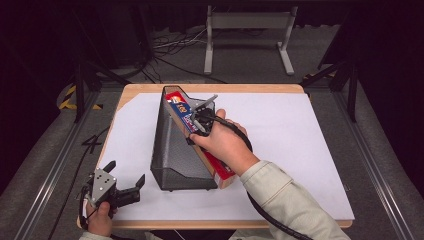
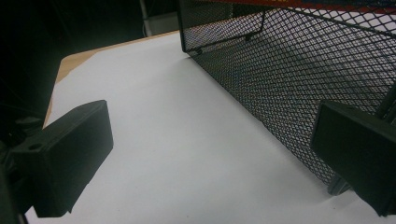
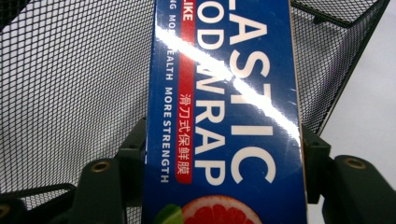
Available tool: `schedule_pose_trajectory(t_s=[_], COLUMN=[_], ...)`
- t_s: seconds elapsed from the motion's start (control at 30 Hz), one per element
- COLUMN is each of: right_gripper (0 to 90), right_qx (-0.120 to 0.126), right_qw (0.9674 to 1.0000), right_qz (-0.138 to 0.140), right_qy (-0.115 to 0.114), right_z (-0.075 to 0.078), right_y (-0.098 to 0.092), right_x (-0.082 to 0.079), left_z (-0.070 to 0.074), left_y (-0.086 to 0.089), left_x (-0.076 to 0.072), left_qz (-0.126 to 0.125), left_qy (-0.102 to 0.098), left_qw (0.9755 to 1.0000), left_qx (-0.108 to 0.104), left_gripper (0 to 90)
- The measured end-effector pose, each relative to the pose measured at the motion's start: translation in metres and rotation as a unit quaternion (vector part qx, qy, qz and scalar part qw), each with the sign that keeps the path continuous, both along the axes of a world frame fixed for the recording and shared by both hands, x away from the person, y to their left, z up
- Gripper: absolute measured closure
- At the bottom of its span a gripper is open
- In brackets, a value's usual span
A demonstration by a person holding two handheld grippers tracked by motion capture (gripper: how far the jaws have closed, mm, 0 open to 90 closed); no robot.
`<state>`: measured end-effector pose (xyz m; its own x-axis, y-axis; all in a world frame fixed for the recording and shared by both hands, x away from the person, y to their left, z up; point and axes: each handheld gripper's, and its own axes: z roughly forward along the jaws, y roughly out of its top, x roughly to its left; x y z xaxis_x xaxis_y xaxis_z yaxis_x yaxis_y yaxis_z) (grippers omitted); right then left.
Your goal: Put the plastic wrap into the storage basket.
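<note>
A wrap box (image 1: 186,113), gripped by the right gripper (image 1: 200,119), is partly lowered into the mesh holder (image 1: 172,150), not yet released; the left gripper (image 1: 122,192) rests open near the desk's (image 1: 260,89) front-left corner.

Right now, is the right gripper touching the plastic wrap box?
Touching. The right gripper view shows the right gripper clamping both long edges of the plastic wrap box.

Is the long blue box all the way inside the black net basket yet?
No, only partly. The plastic wrap box leans with its upper end inside the mesh basket, while its lower end sticks out past the rim. The right gripper grips it.
</note>
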<state>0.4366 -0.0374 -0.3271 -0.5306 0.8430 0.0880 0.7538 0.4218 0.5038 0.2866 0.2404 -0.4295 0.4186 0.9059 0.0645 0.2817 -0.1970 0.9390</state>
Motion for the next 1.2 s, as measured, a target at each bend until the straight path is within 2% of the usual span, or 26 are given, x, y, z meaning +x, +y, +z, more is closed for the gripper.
schedule_pose_trajectory(t_s=[0.2, 0.47, 0.8, 1.1, 1.2], right_gripper=[38.9, 38.9, 38.5, 38.3, 38.1], right_qx=[-0.009, -0.025, -0.042, -0.065, -0.066], right_qw=[0.9999, 0.9989, 0.9968, 0.9947, 0.9944], right_qz=[-0.007, -0.015, -0.019, -0.017, -0.02], right_qy=[0.005, 0.038, 0.065, 0.078, 0.08], right_z=[-0.008, -0.016, -0.021, -0.024, -0.025], right_y=[0.004, 0.007, 0.011, 0.017, 0.018], right_x=[0.003, 0.008, 0.015, 0.02, 0.021], left_z=[0.0, -0.001, -0.001, -0.001, -0.001], left_y=[0.0, 0.0, -0.001, -0.001, -0.001], left_x=[0.0, 0.001, 0.001, 0.0, 0.001], left_qz=[-0.001, -0.002, -0.003, -0.003, -0.004], left_qy=[0.001, 0.003, 0.003, 0.004, 0.004], left_qw=[1.0, 1.0, 1.0, 1.0, 1.0], left_qx=[0.001, -0.001, -0.002, -0.002, -0.001], left_gripper=[0.1, 0.0, 0.1, 0.0, 0.1])
